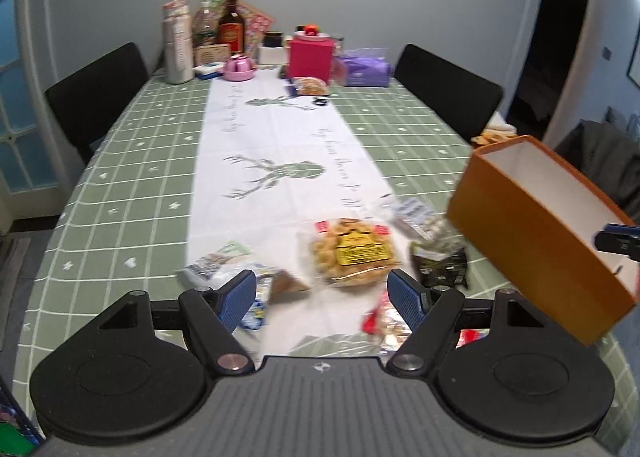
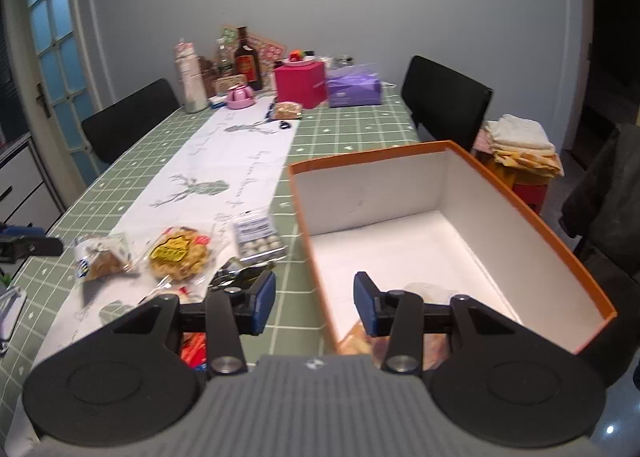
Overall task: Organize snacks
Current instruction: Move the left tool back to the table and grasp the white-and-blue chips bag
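Snack packets (image 1: 352,253) crowd the runner beside the orange box (image 2: 440,241).

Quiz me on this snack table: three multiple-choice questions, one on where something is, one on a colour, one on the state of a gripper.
1. In the right wrist view, on which side of the yellow-labelled cookie packet is the orange box?
A. To its left
B. To its right
C. On top of it

2. What colour is the inside of the orange box?
A. White
B. Green
C. Pink

3. What is the state of the left gripper?
A. Shut on a packet
B. Open, with nothing between its fingers
C. Shut on the box wall

Answers:
1. B: the box fills the right half of the view, and the packet lies on the white runner to its left.
2. A: its inner walls and floor are white inside the orange rim.
3. B: the two blue pads stand wide apart over the table, and neither touches anything.
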